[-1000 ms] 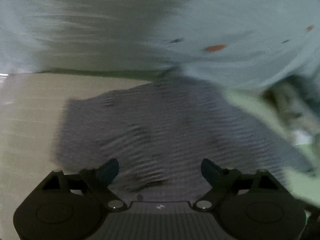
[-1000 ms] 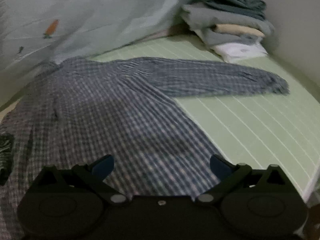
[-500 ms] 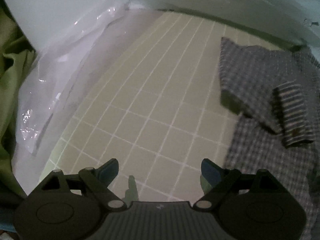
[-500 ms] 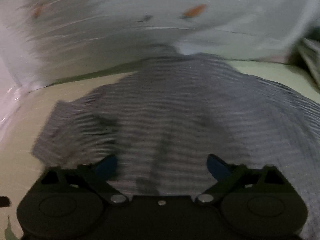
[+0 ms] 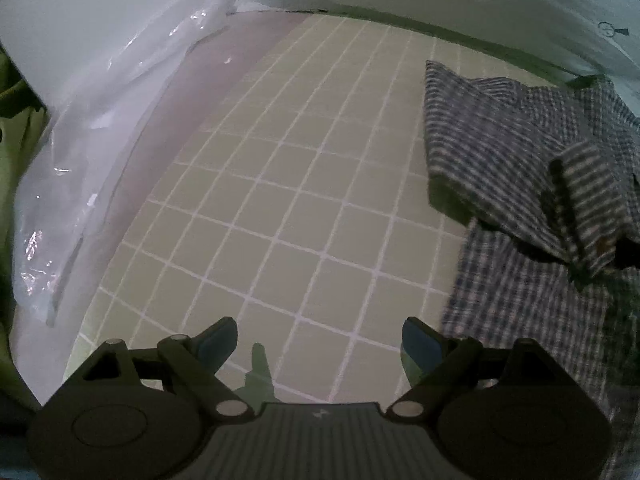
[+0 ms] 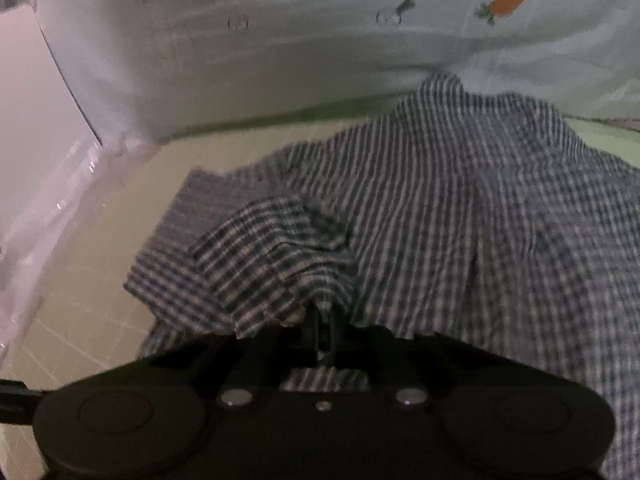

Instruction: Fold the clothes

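A blue-and-white checked shirt (image 6: 460,200) lies spread on a green gridded mat (image 5: 280,200). My right gripper (image 6: 322,320) is shut on a bunched fold of the shirt's left part and lifts it slightly. In the left wrist view the shirt (image 5: 520,160) lies at the right, with a raised cuff. My left gripper (image 5: 320,340) is open and empty over the bare mat, left of the shirt.
A pale blue sheet with carrot prints (image 6: 320,40) hangs along the back. Clear plastic wrap (image 5: 100,140) lies at the mat's left edge. Green cloth (image 5: 16,160) shows at the far left.
My right gripper swung left over the shirt and closed on a fold of it. My left gripper moved off the shirt to the bare mat at the left and stays open.
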The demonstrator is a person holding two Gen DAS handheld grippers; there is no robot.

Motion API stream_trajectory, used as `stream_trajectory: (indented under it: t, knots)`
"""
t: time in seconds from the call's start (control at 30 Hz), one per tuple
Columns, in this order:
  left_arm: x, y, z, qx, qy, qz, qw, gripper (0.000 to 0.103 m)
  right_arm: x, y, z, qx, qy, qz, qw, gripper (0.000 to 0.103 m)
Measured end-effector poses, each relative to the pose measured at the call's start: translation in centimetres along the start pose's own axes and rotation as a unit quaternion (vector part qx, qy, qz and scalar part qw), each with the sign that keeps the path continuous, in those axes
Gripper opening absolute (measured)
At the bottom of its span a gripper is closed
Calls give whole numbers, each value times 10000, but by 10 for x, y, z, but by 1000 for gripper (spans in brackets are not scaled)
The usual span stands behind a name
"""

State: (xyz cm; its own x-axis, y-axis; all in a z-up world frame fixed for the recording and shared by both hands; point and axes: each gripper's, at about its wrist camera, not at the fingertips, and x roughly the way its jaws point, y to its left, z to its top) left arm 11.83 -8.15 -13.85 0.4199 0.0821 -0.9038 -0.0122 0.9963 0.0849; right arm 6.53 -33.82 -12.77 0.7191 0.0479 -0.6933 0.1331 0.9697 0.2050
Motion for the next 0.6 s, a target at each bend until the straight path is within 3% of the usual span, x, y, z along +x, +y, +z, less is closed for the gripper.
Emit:
stream_trajectory:
  t: [0.13,0.27,0.47,0.6]
  knots:
    - [-12,-22,-3,-22,-73,37,10000,90,-25,-31,17,-15,-321,-47,9995,5]
    - [-27,-48,-8,-78,-198,58,9998,90,-60,-88,39,276,-824,-362,9956,4]
    - [-53,-83,-19,-48,-435,190,9989,90,-108,-216,58,878,-1346,-1321,9781,4]
    - [-65,-91,-32,-156,-461,306,9983,90,-126,-289,53,1451,-1342,-2090,9577,6]
